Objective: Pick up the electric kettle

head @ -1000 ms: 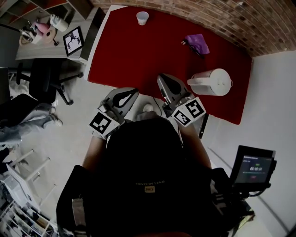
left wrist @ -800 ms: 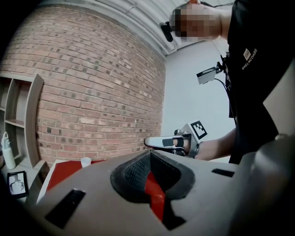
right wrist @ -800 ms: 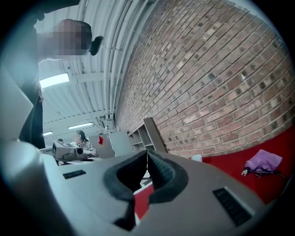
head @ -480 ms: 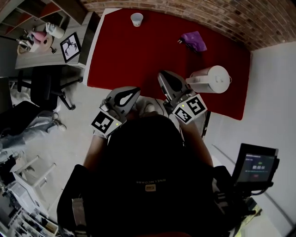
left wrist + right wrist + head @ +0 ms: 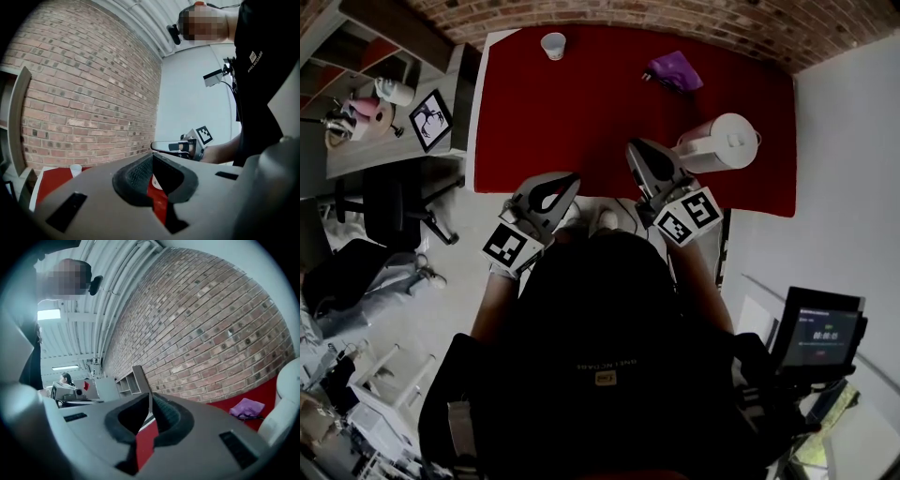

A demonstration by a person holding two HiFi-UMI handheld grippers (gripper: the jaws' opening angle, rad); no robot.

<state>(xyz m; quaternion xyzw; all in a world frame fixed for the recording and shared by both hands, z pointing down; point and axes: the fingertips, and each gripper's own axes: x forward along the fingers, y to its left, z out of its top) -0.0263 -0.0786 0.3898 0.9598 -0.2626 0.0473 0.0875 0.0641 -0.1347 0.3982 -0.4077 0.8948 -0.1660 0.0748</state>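
Note:
The white electric kettle (image 5: 718,142) stands on the red table (image 5: 581,112) towards its right side, handle turned to the left. My right gripper (image 5: 635,150) hovers over the table's front edge just left of the kettle, shut and empty, apart from it. In the right gripper view the kettle (image 5: 287,401) shows only at the right margin, beside the shut right gripper (image 5: 150,401). Over the front edge further left, my left gripper (image 5: 571,179) is shut too, on nothing. The left gripper view shows its closed tips (image 5: 151,158) and, beyond them, the right gripper (image 5: 180,146).
A white paper cup (image 5: 553,44) stands at the table's far left corner and a purple cloth (image 5: 673,72) lies at the far right. A brick wall (image 5: 694,23) backs the table. A side desk (image 5: 384,122) and an office chair (image 5: 389,202) stand to the left.
My right gripper has edged slightly further over the table towards the kettle. The left gripper has hardly moved. Both stay shut.

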